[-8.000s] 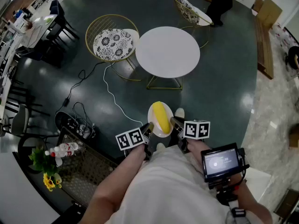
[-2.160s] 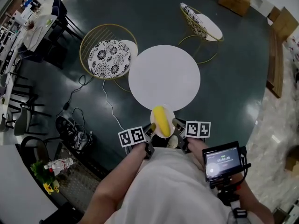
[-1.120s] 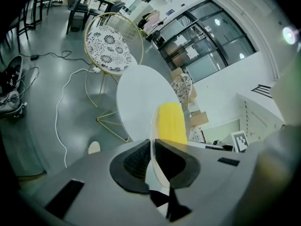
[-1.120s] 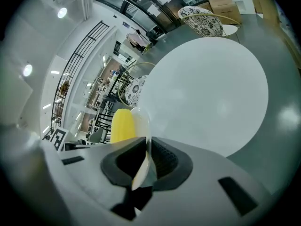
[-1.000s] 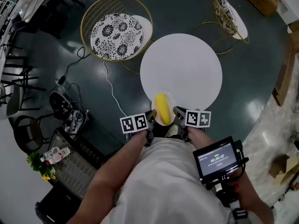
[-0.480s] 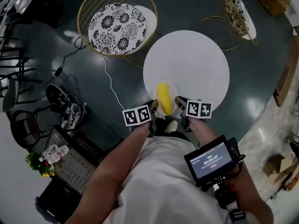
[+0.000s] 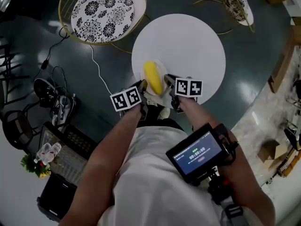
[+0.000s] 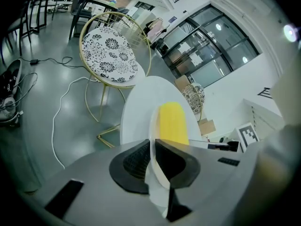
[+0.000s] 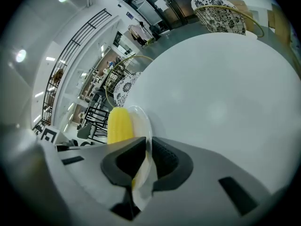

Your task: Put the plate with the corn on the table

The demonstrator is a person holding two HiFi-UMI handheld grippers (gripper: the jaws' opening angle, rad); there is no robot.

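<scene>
left hand-held gripper point(image 8: 153, 145): we see it pinching the plate point(image 7: 163, 73) rim
right hand-held gripper point(image 9: 148, 144): pinching the opposite rim
corn point(image 7: 151, 77): lying on plate
plate: over near edge of white bench point(image 7: 188, 36); we cannot tell contact

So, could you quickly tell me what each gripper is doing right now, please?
Left gripper: shut on the plate, at its rim.
Right gripper: shut on the plate's opposite rim.

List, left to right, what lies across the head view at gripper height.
Cable bundle on the floor → left gripper → corn on its plate → right gripper → pale floor tiles.
</scene>
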